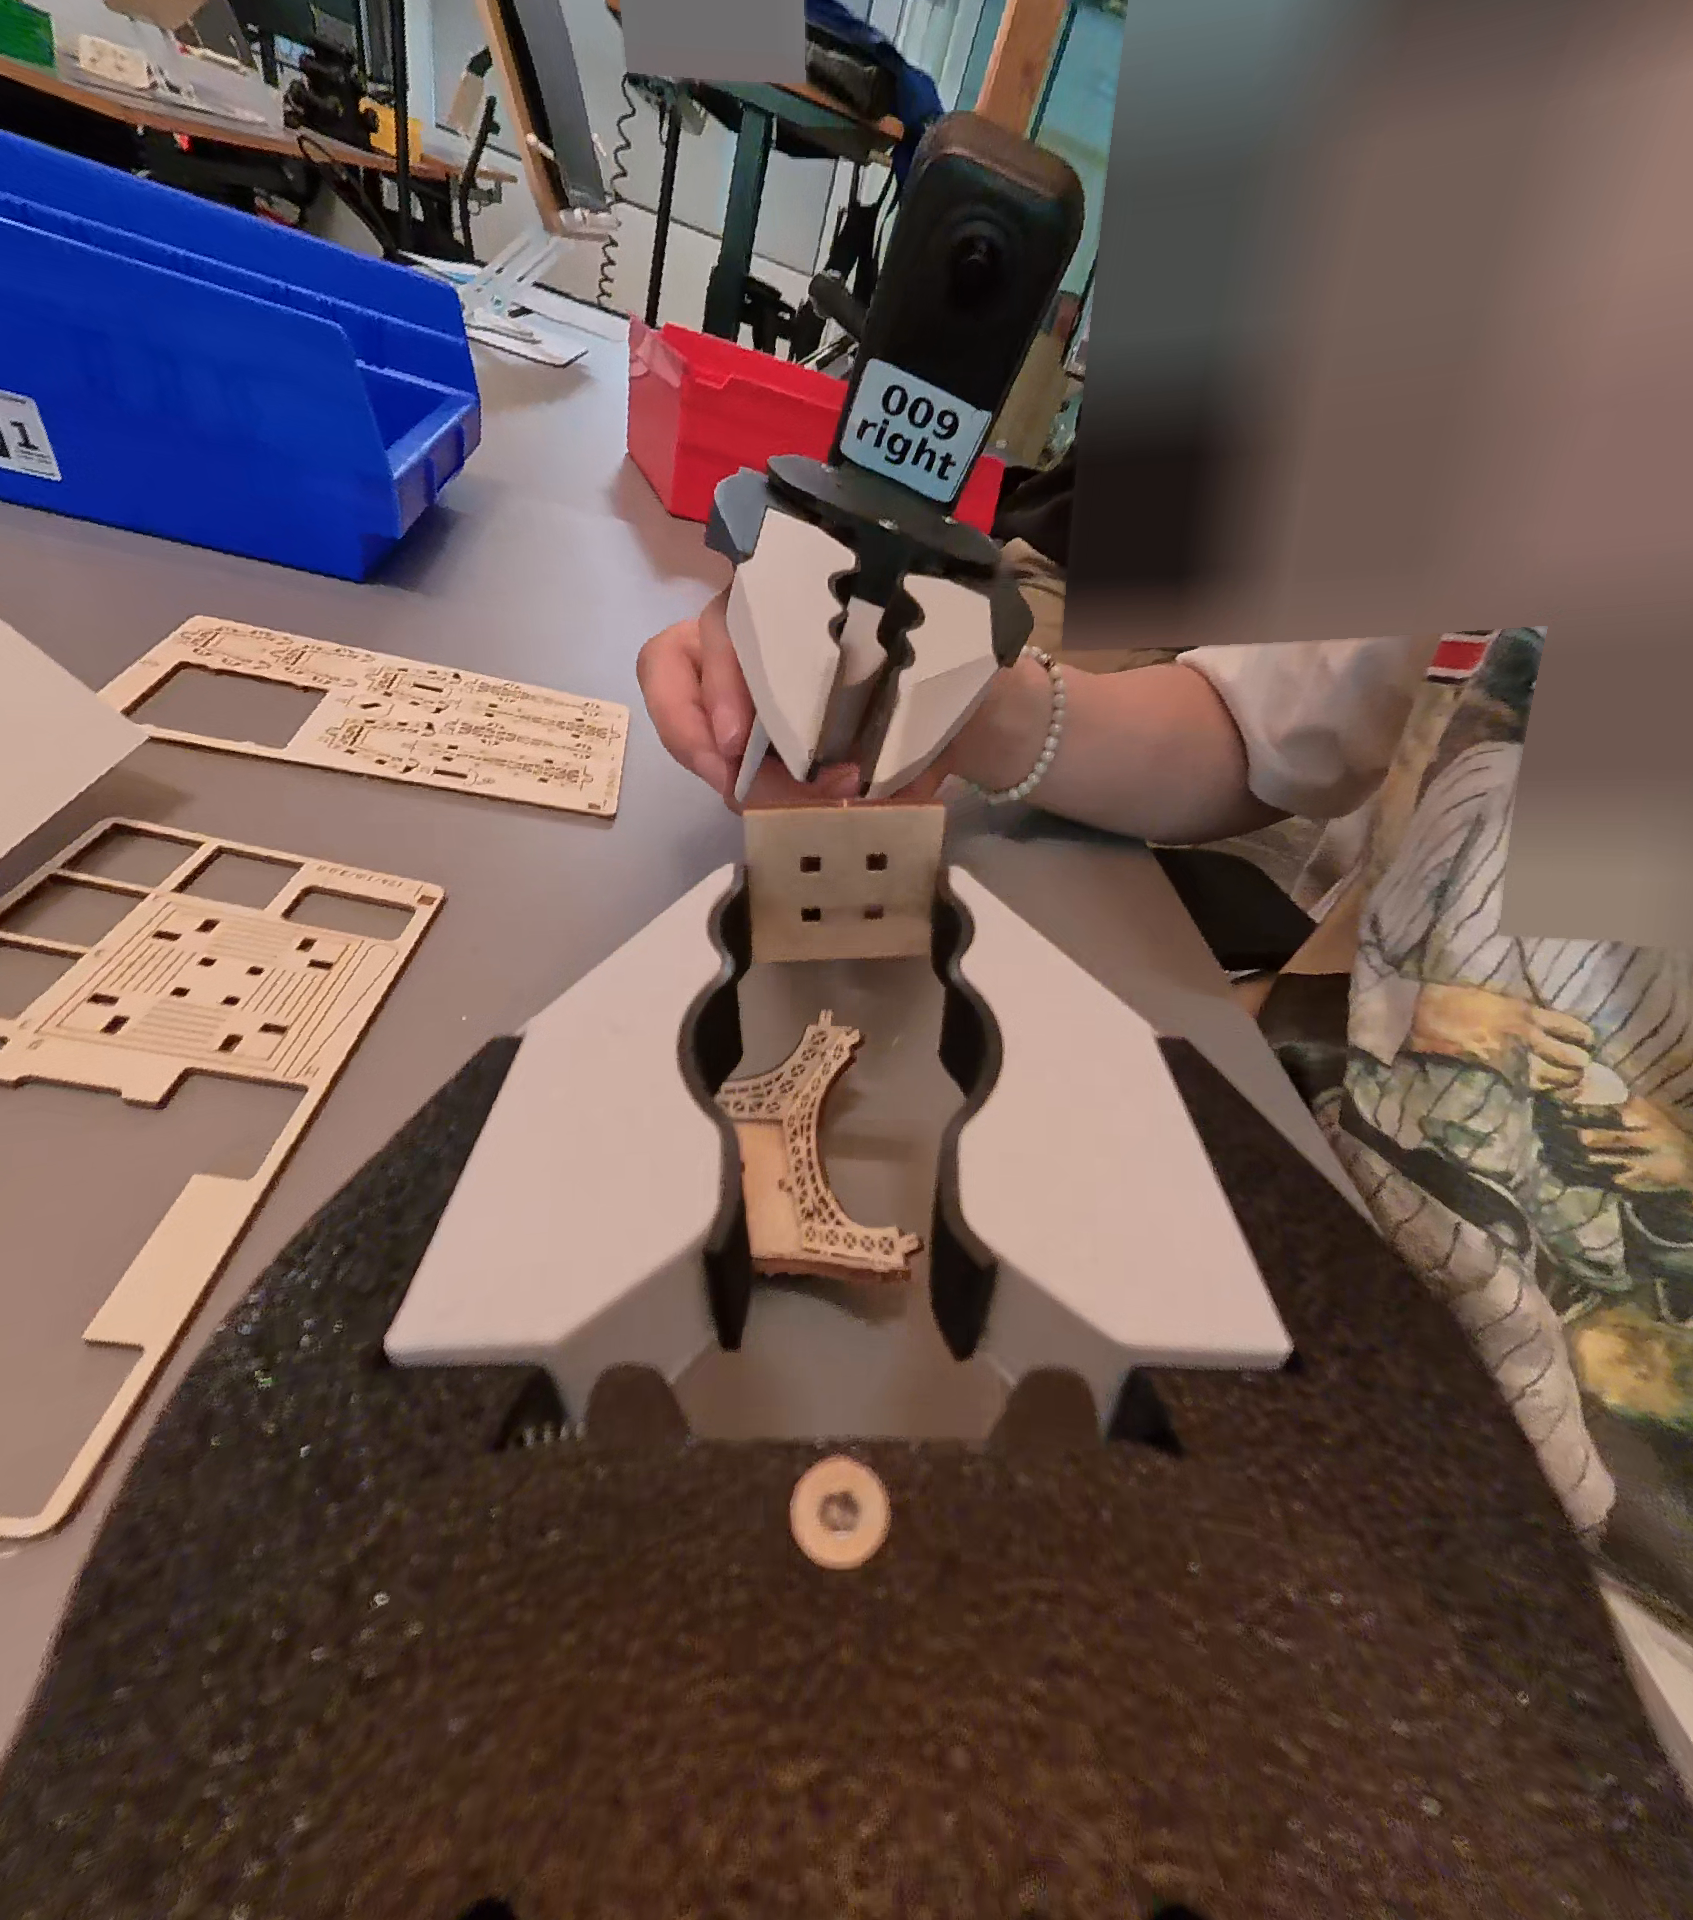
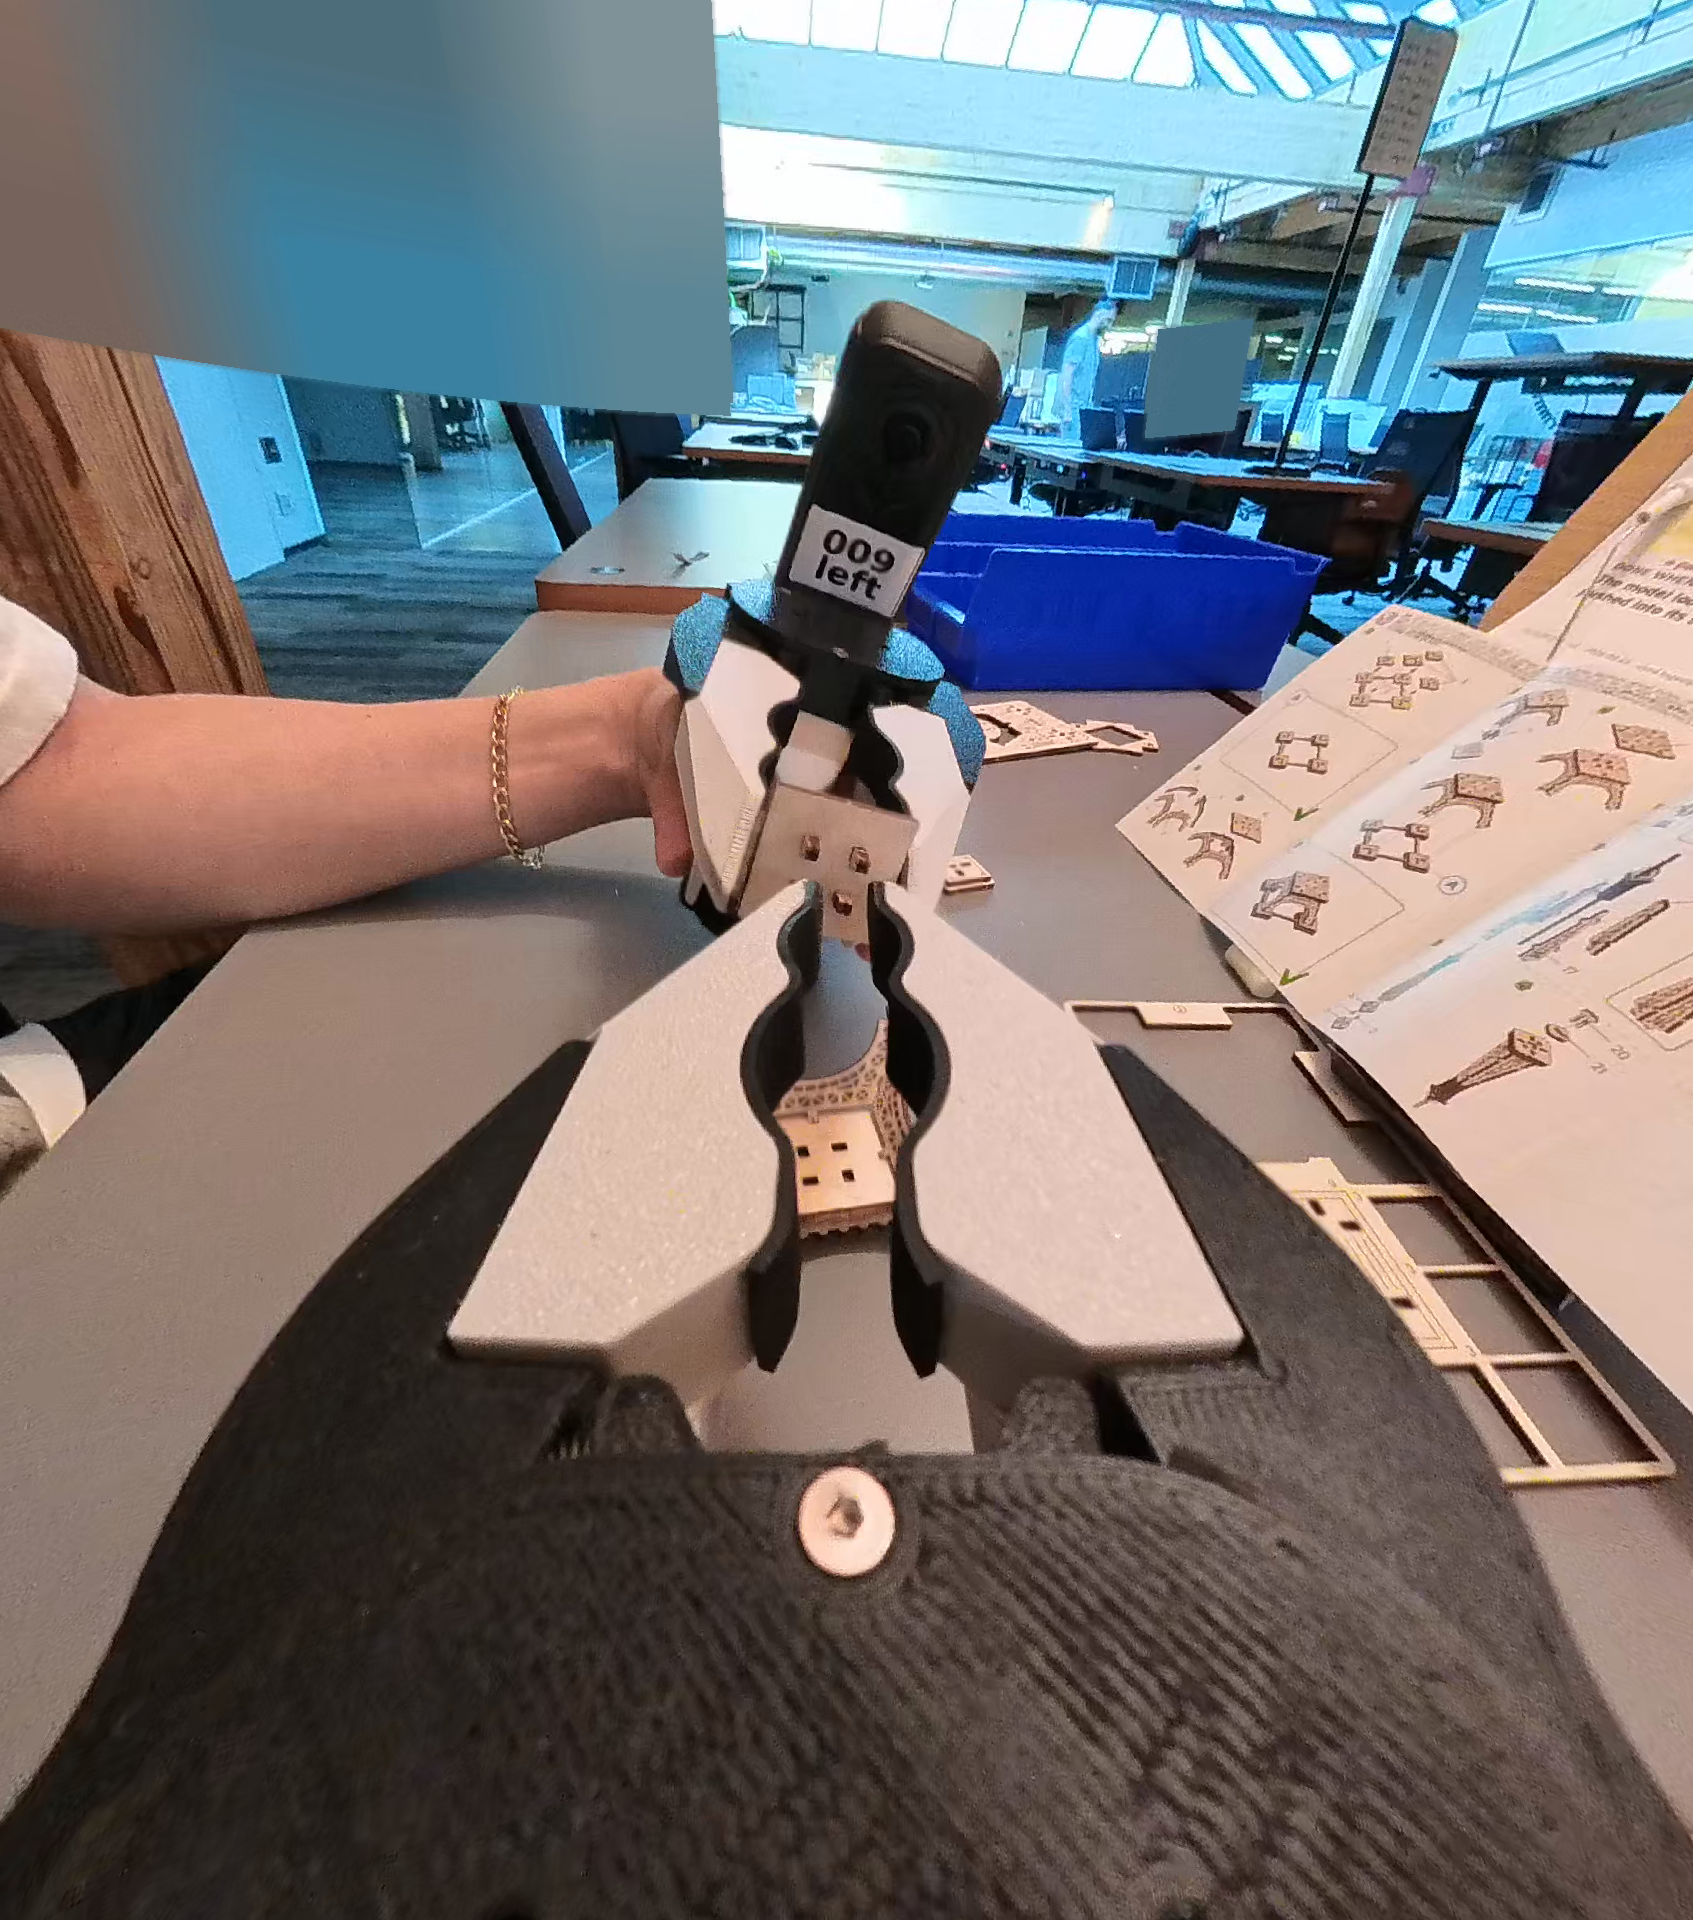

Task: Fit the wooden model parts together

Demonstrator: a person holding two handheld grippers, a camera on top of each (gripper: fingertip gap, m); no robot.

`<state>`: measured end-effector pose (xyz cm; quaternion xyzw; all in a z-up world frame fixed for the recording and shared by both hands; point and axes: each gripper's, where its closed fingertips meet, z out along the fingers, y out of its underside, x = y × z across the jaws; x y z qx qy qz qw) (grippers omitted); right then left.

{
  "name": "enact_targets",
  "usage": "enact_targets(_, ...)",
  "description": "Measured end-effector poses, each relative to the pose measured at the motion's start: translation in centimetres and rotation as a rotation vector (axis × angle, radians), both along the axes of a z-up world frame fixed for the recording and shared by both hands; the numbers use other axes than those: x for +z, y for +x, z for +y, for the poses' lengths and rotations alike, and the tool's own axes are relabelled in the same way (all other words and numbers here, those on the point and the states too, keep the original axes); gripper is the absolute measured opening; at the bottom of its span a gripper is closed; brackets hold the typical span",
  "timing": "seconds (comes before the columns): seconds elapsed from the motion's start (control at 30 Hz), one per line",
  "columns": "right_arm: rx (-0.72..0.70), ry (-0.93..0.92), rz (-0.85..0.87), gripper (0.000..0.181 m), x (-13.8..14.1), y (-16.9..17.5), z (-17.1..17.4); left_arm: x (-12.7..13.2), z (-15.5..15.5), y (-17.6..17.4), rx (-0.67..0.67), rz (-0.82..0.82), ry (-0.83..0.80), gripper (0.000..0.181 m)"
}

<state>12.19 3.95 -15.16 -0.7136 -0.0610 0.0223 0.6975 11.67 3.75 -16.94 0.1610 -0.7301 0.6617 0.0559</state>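
Note:
My left gripper (image 1: 844,894) is shut on a small square wooden plate (image 1: 842,883) with four square holes and holds it across its width above the grey table. The plate also shows in the right wrist view (image 2: 837,831), held in the left gripper (image 2: 826,836). My right gripper (image 2: 840,909) faces it, also seen in the left wrist view (image 1: 842,779). Its jaws stand close together at the plate's far edge, and whether they pinch anything is hidden. A lattice arch piece (image 1: 811,1143) joined to a small holed plate (image 2: 837,1169) lies on the table below both grippers.
Punched-out wooden sheets (image 1: 198,997) (image 1: 426,707) lie at the left. A blue bin (image 1: 198,364) and a red bin (image 1: 707,416) stand behind. A propped instruction sheet (image 2: 1548,883) and another frame (image 2: 1476,1340) are near it. A small square part (image 2: 967,873) lies beyond the grippers. My two grippers' fingertips are within a few centimetres of each other.

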Motion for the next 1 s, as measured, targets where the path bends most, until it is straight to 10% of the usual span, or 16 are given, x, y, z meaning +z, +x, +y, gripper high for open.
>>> enact_targets(0.6, -0.121, -0.330, -0.044, 0.010, -4.7, 3.7, -2.0, -1.6, 0.4, 0.1, 0.027, -0.077, 0.144, 0.032)
enact_targets(1.0, -0.187, -0.560, -0.407, 0.013, -9.4, 5.6, -1.6, -1.1, 1.2, 0.5, 0.060, -0.117, 0.112, 0.032)
